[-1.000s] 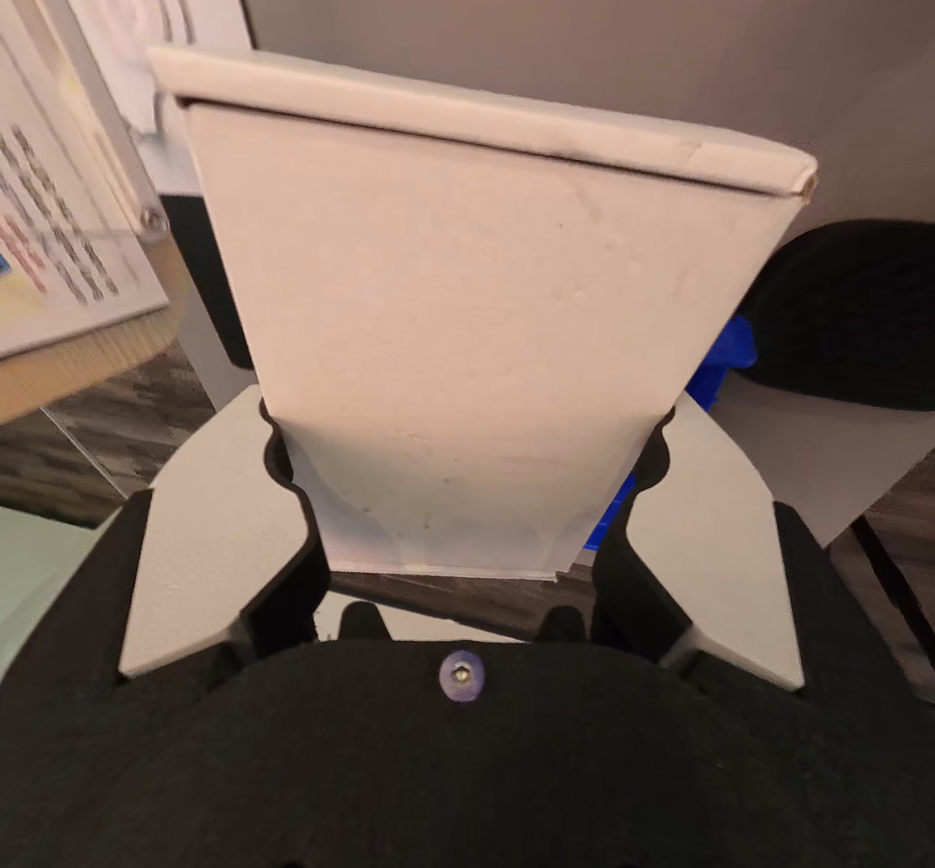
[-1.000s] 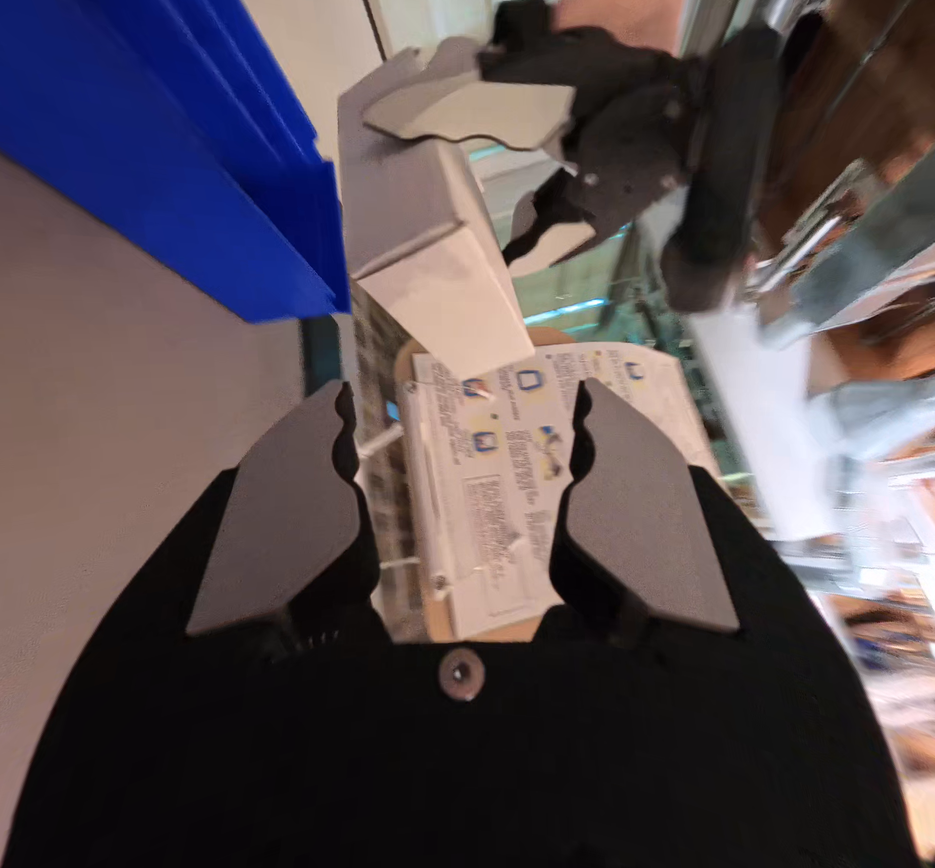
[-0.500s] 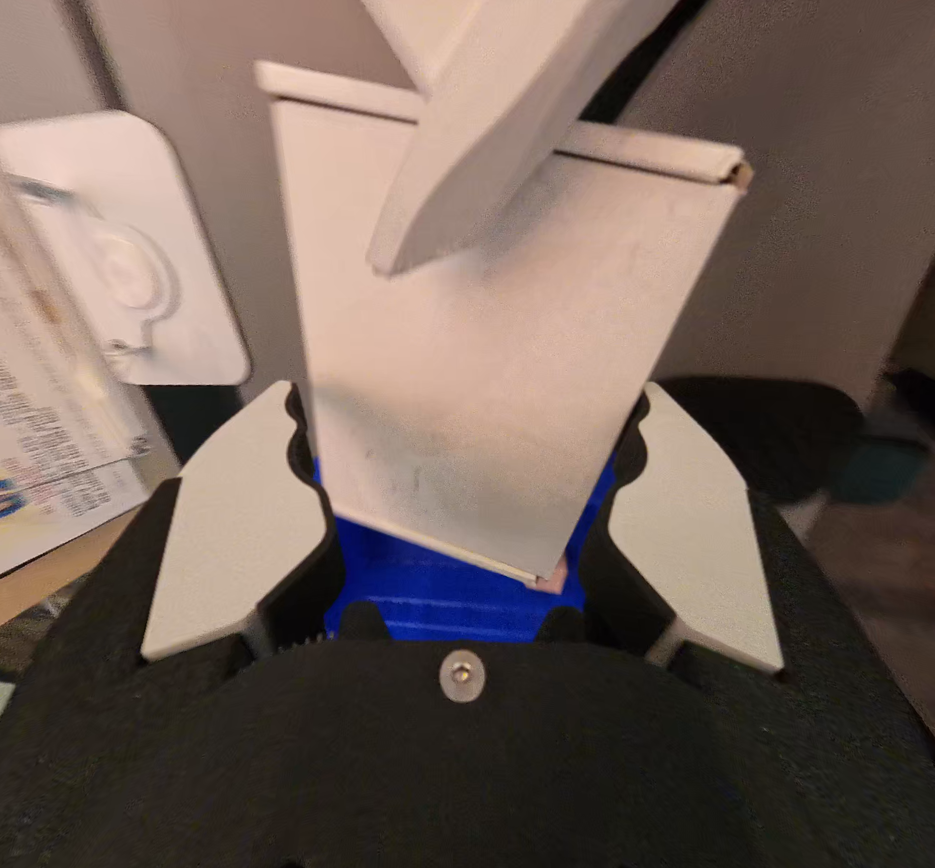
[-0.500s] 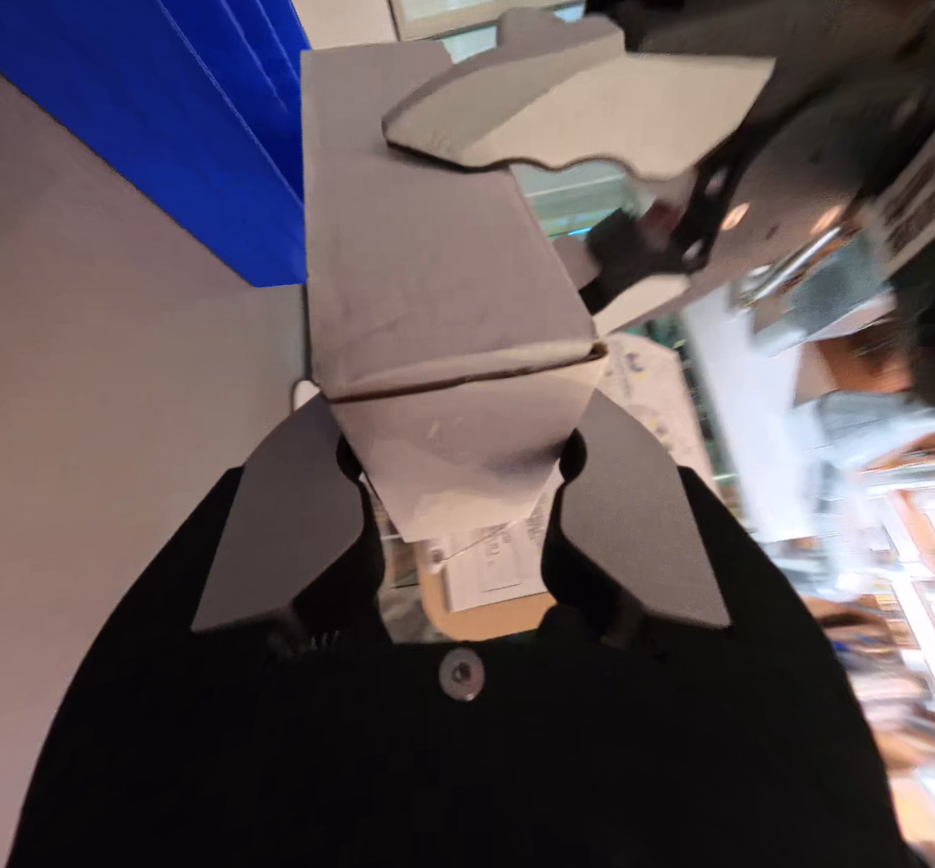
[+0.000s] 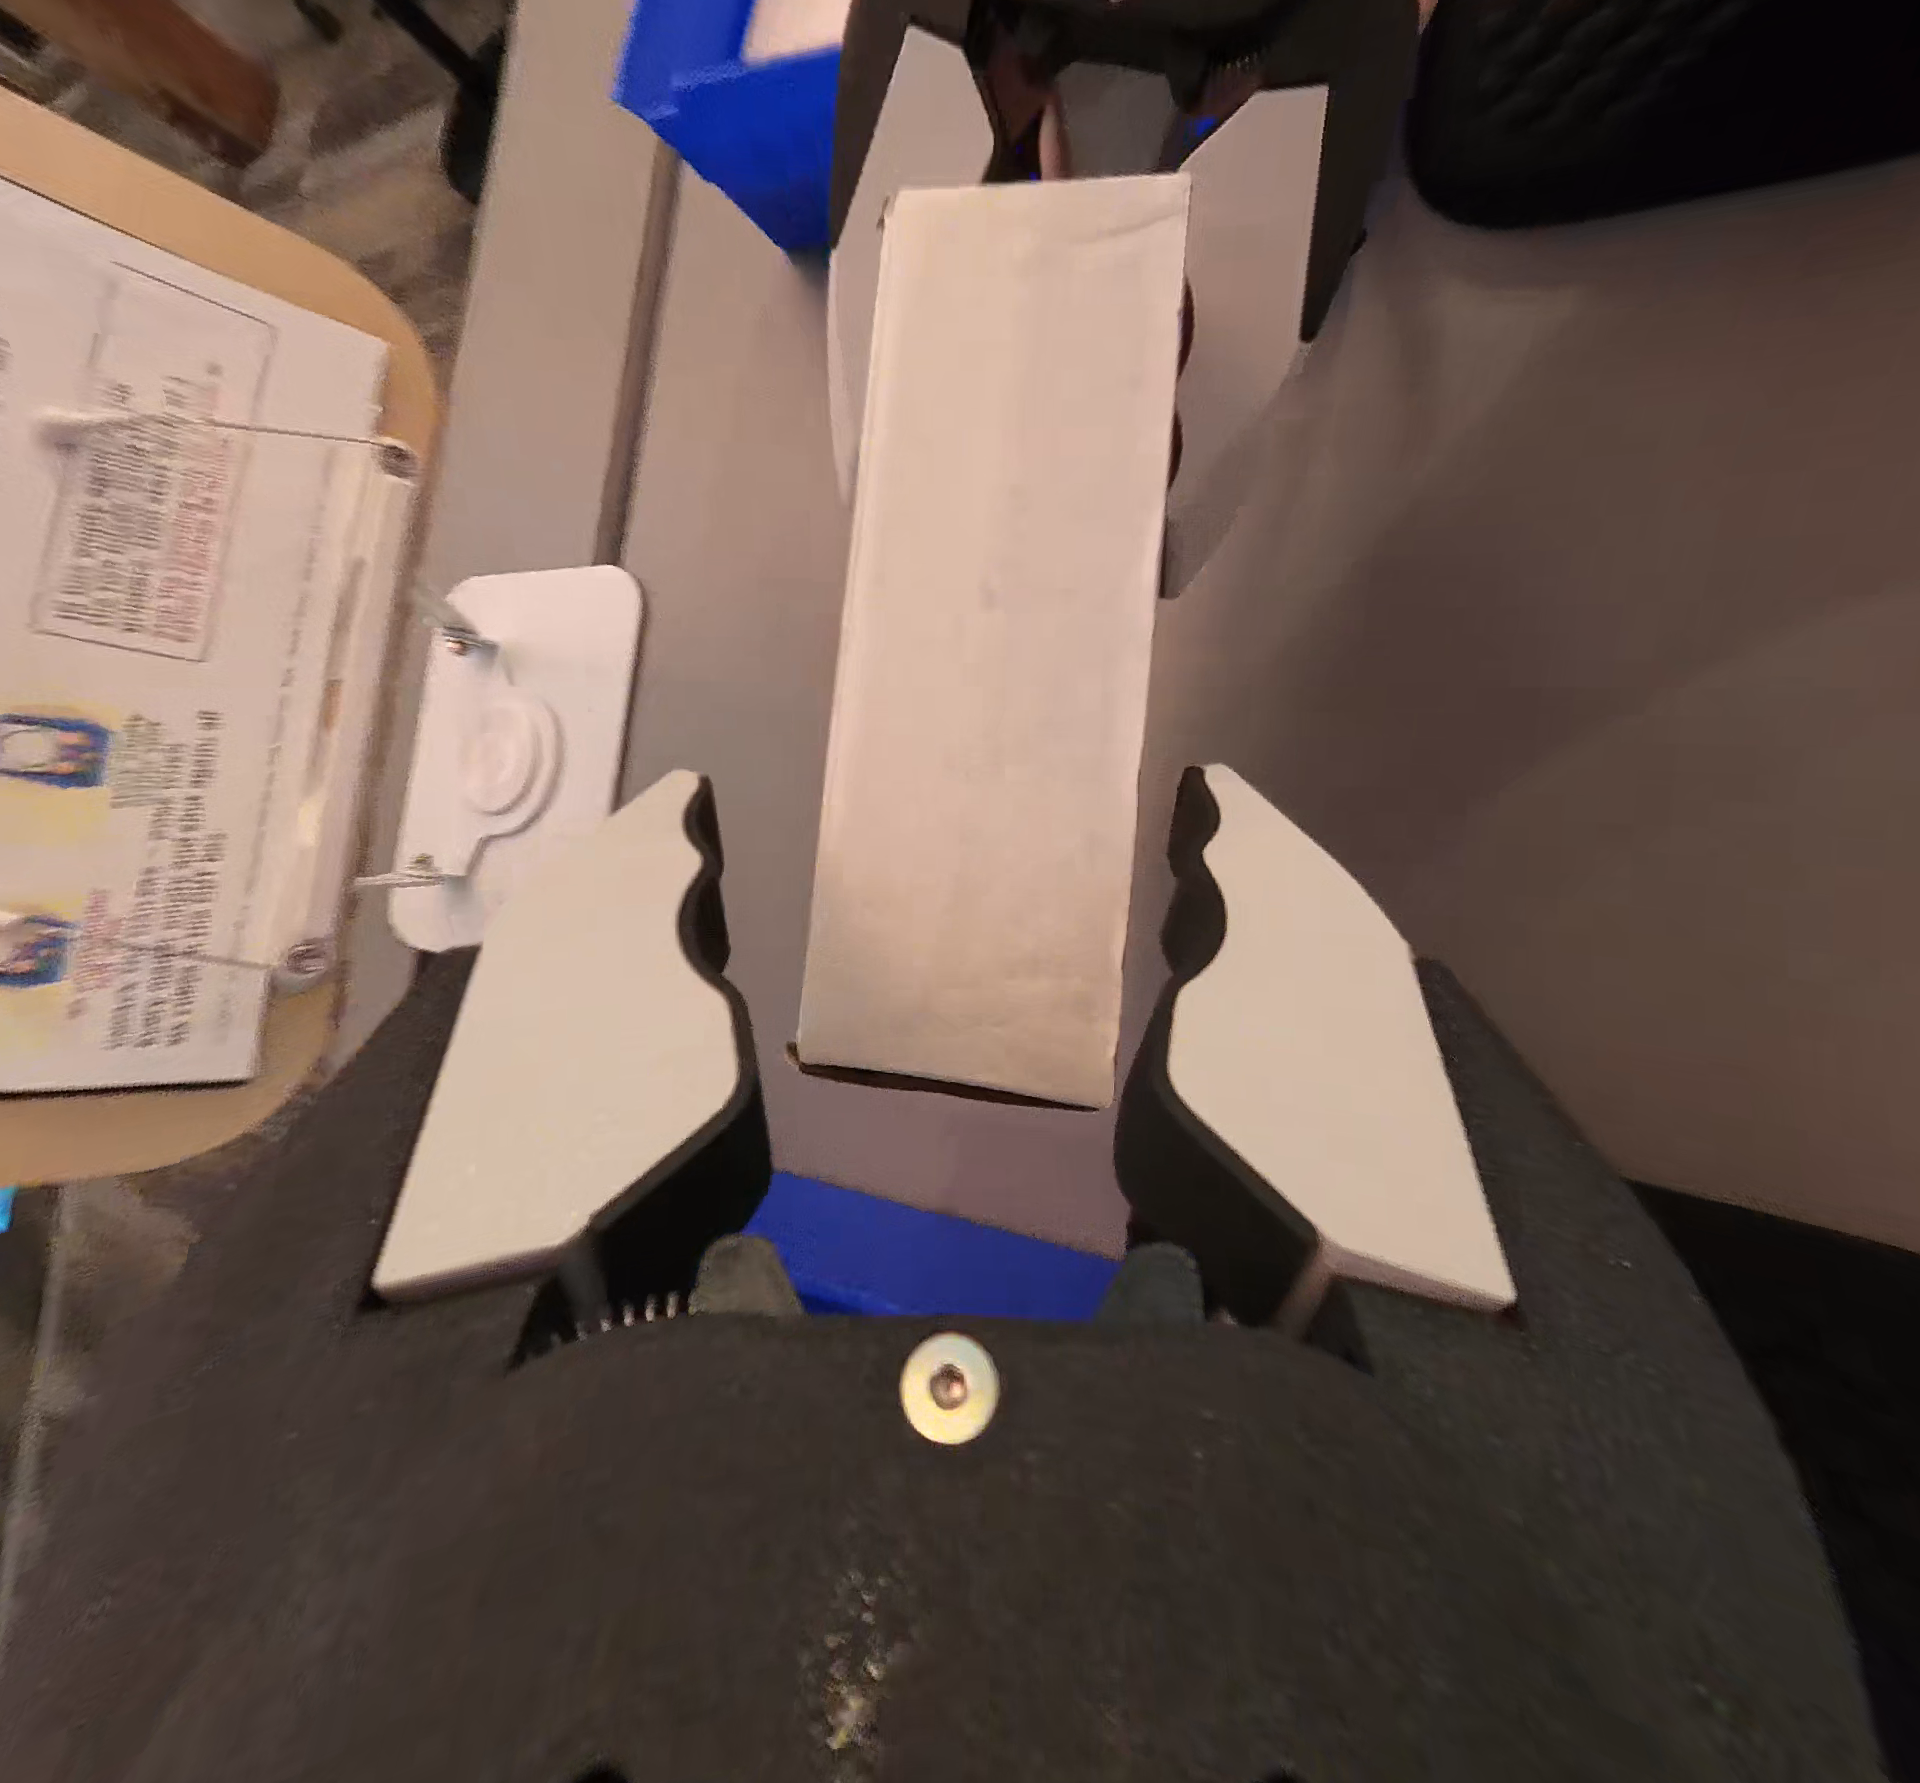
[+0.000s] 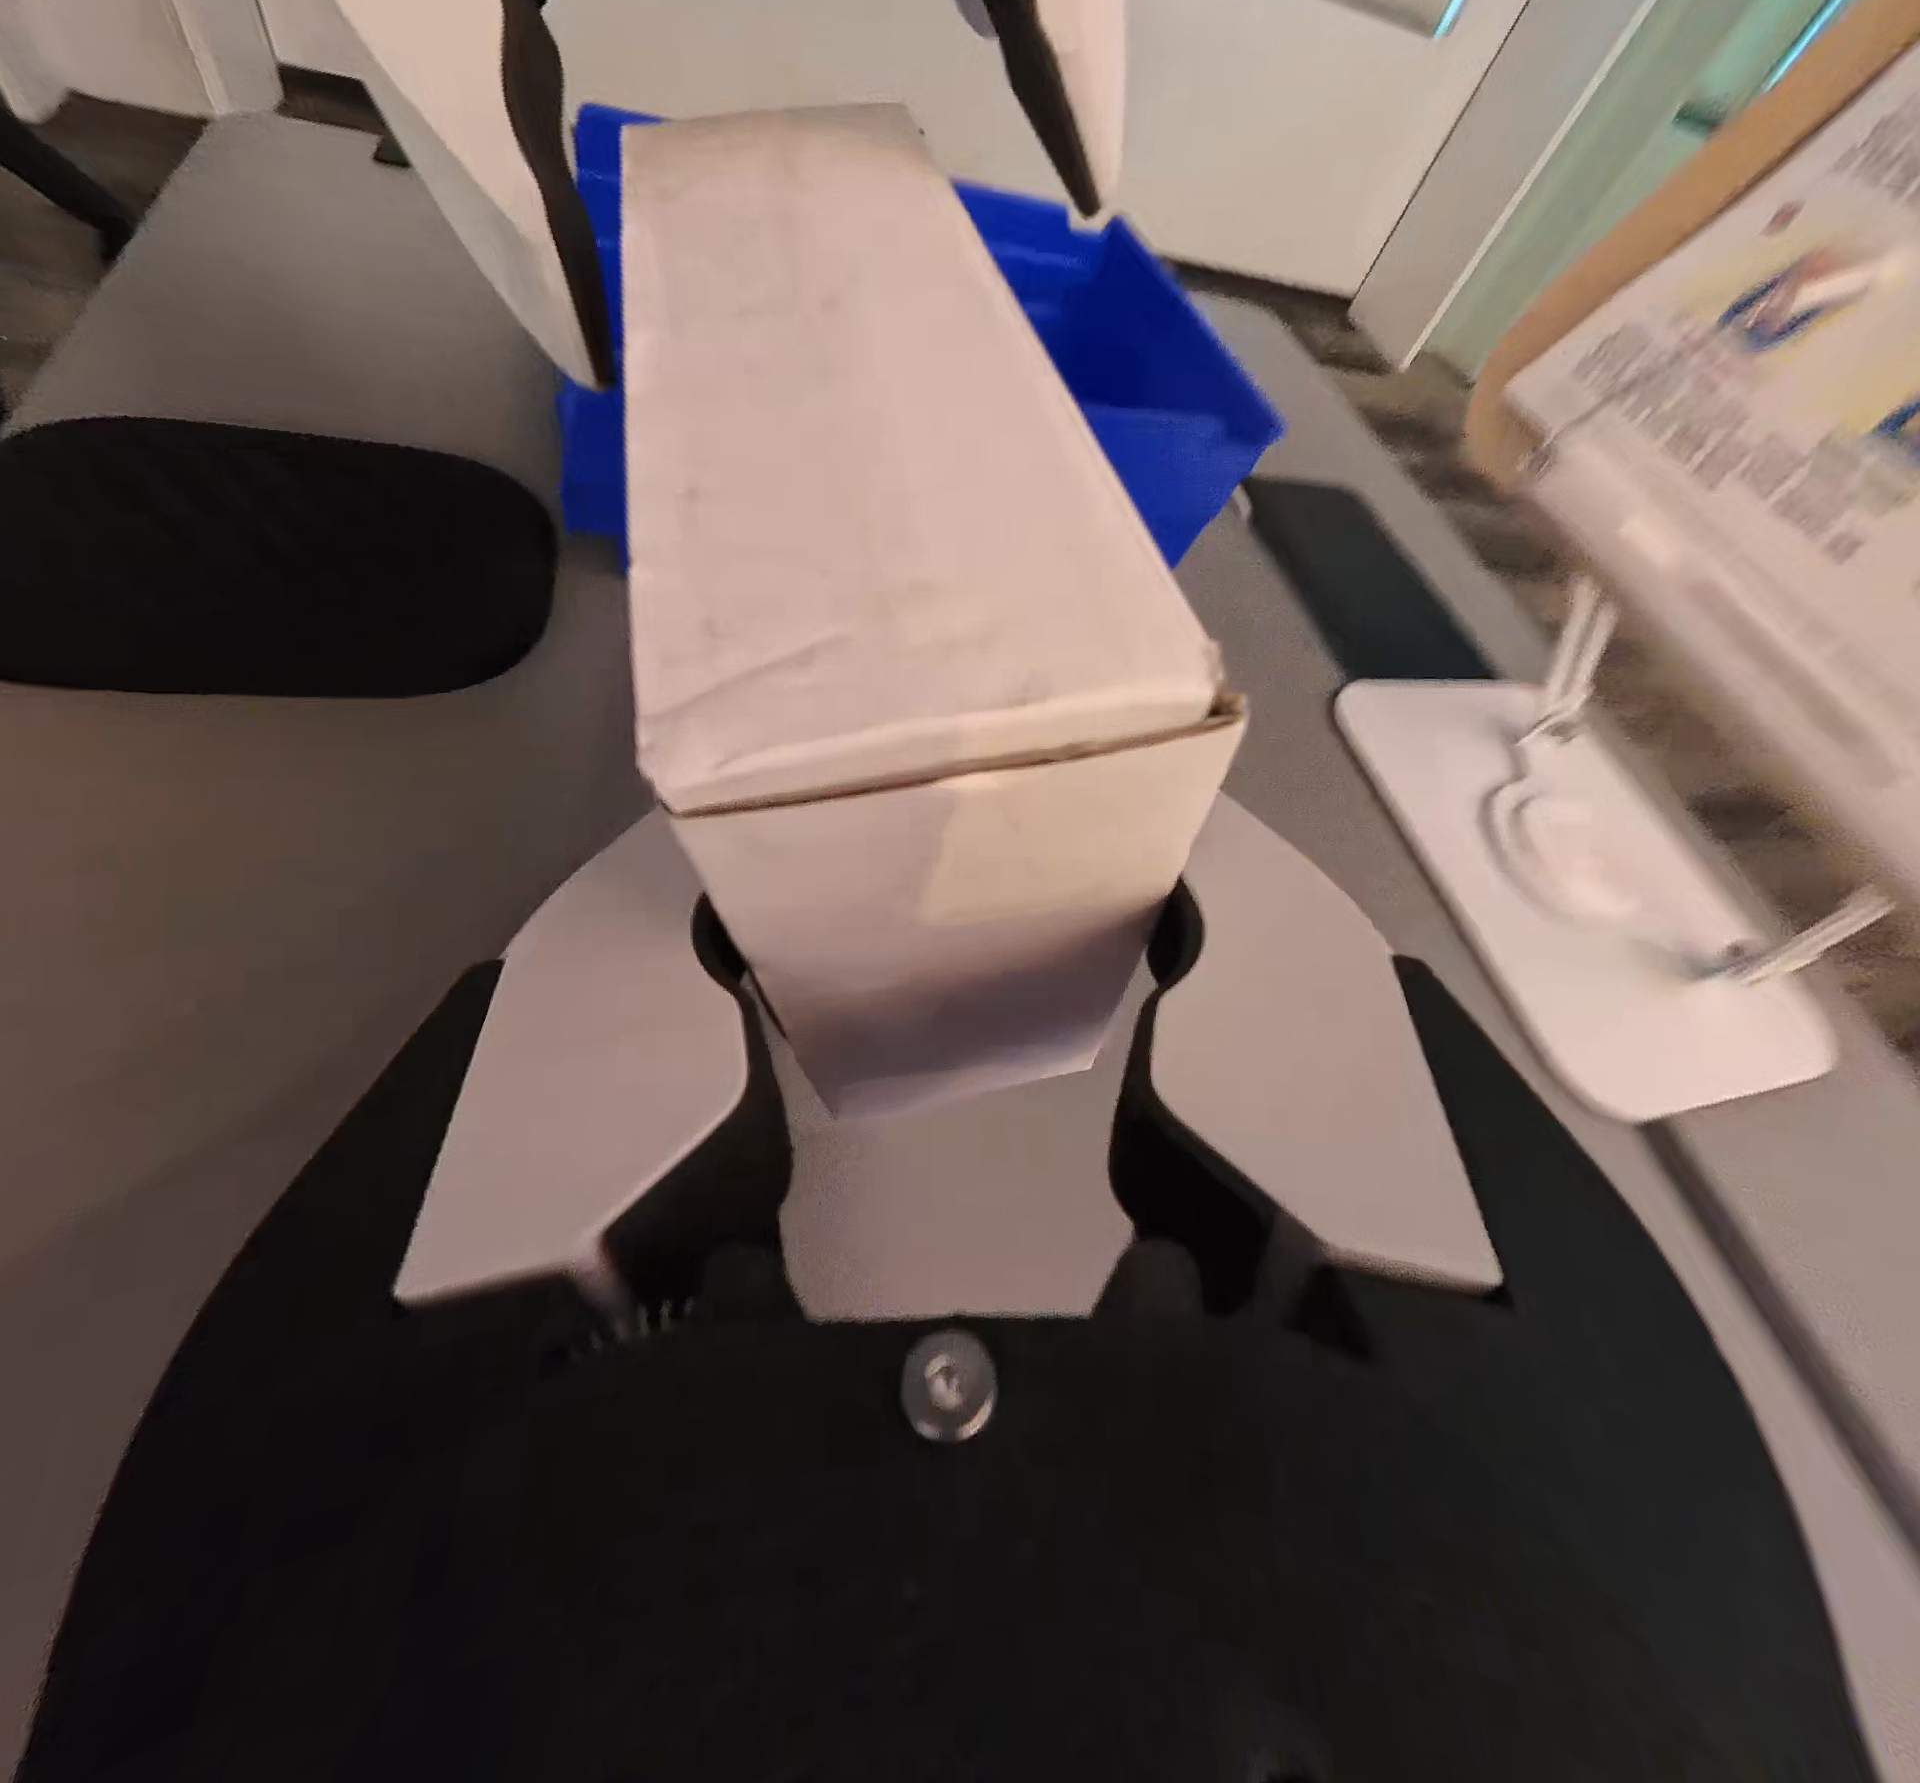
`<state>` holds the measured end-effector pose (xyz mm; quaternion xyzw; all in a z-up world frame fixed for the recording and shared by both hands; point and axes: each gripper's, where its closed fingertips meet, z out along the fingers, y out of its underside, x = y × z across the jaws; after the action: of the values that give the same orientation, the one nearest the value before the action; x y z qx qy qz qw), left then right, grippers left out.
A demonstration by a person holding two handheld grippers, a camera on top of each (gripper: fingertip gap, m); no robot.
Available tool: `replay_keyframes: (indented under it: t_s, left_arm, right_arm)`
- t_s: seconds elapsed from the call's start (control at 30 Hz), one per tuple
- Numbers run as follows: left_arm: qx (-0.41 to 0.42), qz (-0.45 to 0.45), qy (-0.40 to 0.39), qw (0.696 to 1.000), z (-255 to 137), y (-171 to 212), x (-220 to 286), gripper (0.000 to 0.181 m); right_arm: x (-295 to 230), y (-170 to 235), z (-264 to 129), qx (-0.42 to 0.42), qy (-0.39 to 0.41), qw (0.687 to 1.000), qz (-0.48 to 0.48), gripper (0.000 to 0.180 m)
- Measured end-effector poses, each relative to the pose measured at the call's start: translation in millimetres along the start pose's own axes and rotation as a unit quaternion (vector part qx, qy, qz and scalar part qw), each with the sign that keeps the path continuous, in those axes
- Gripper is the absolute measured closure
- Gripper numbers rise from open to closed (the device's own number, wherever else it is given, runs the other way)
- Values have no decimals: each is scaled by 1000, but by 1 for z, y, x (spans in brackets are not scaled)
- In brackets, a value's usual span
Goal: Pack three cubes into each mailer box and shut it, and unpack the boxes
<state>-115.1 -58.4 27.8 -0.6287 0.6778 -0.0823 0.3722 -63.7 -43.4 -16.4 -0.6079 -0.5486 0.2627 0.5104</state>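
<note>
In the left wrist view, the closed white mailer box [image 5: 997, 642] lies lengthwise between the left tongs [image 5: 945, 902], whose fingers stand apart on either side without touching it. Its far end is clamped by the right tongs [image 5: 1101, 206]. Part of a blue bin [image 5: 727, 50] shows beyond on the grey bench [image 5: 1507, 694]; its contents cannot be made out. Half a second ago the left tongs pinched the box; now there are gaps.

In the right wrist view, the right tongs [image 6: 948, 944] grip the near end of the box [image 6: 883, 486], lid shut. The left tongs [image 6: 831, 123] straddle its far end, above the blue bin [image 6: 1143, 362]. A white sign stand [image 6: 1579, 902] sits to the right.
</note>
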Motion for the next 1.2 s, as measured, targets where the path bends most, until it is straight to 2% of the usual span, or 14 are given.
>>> replay_keyframes:
  t_s: [0.03, 0.13, 0.27, 0.43, 0.53, 0.67, 0.73, 0.8, 0.9, 1.0, 1.2]
  left_arm:
    - [-14, -12, 21, 1000, 10, 4, 5, 93]
    - [-70, -37, 84, 993, 43, 17, 16, 84]
    - [-82, -62, 135, 985, 75, 17, 23, 108]
    - [-108, -53, 145, 982, 87, 32, 25, 113]
    - [-123, -60, 136, 981, 83, 46, 25, 108]
    - [-107, -110, 89, 984, 74, 55, 23, 96]
    - [-79, -139, 47, 986, 71, 53, 22, 82]
    - [-34, -173, 4, 984, 67, 45, 25, 78]
    - [40, -228, -74, 970, 63, 36, 25, 63]
    - [62, -248, -139, 957, 70, 45, 26, 56]
    - [53, -274, -112, 954, 102, 63, 44, 54]
  right_arm:
    - [-5, 10, 0, -7, -10, 1000, 25, 102]
    - [-12, 36, 2, -24, -24, 996, 80, 102]
    - [-15, 63, 5, -50, -21, 990, 128, 102]
    - [-17, 89, 13, -97, -11, 986, 133, 102]
    - [-17, 94, 14, -112, -11, 986, 125, 102]
    - [-17, 107, 12, -154, 0, 982, 110, 103]
    - [-17, 110, 10, -179, 8, 978, 108, 103]
    - [-19, 111, 6, -198, 8, 973, 121, 103]
    - [-27, 113, 0, -223, -1, 963, 153, 103]
    - [-35, 119, -7, -252, -5, 956, 150, 103]
    - [-48, 119, -12, -275, -26, 953, 123, 103]
